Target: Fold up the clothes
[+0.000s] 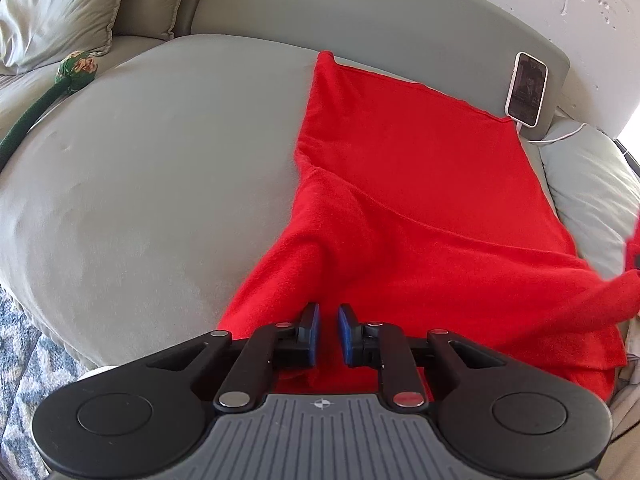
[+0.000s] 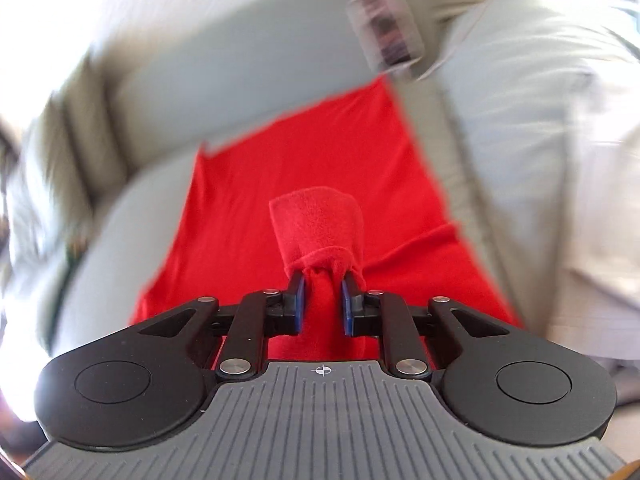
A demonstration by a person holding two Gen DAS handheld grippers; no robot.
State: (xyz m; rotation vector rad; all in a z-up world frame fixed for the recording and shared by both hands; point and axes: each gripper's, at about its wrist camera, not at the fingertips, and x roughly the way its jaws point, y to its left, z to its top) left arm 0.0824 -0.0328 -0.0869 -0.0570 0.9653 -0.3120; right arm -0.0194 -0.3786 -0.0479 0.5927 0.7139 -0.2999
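Folding has barely begun: the red cloth [image 1: 420, 200] lies mostly flat on the couch [image 1: 140, 160], right gripper [image 2: 322, 300] pinching a bunched corner, left gripper [image 1: 328, 330] fingers narrowly spread over the lower edge.

Black tongs [image 1: 329, 320], blue pads [image 1: 316, 330], silver screws.

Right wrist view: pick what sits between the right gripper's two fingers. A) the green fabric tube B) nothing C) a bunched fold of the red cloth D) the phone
C: a gathered lump of the red cloth bulges out between the pads of the right gripper, which pinch it.
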